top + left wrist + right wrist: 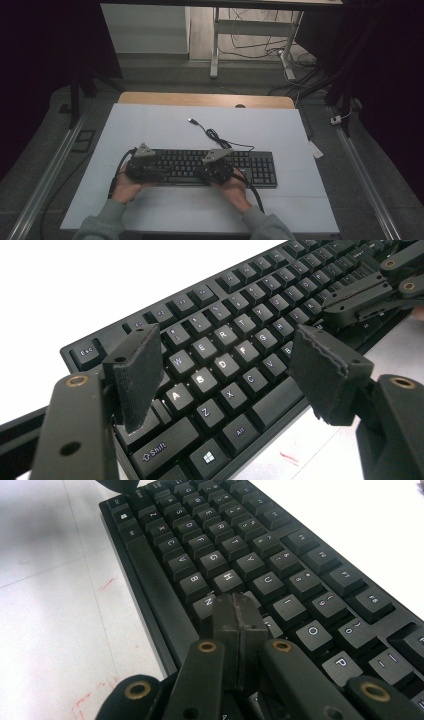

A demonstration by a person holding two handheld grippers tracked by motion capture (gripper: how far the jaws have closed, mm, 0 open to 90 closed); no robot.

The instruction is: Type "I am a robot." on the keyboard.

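Left gripper (225,370) hovers over the left end of the black keyboard (210,167), jaws spread wide with nothing between them, letter keys around S and D showing in the gap, pads clear of the caps. Keyboard lies flat across the middle of the white bench (165,130), number pad to the right, its USB cable (210,132) snaking away toward the far edge with the plug lying loose, not connected. Right gripper (239,611) sits over the middle-right letter block, jaws pressed together into one blunt tip, down at the keys near N, J and M; can't tell if it's touching a cap or just above. Reads as key-pressing in hand, the right one doing the poking. Next move calls for a short straight push onto one cap only, tip centred so it doesn't catch a neighbour. Bench top is a pale sheet with faint red marks near the front edge. Room beyond is dim: grey floor, table legs (215,45), loose cables.
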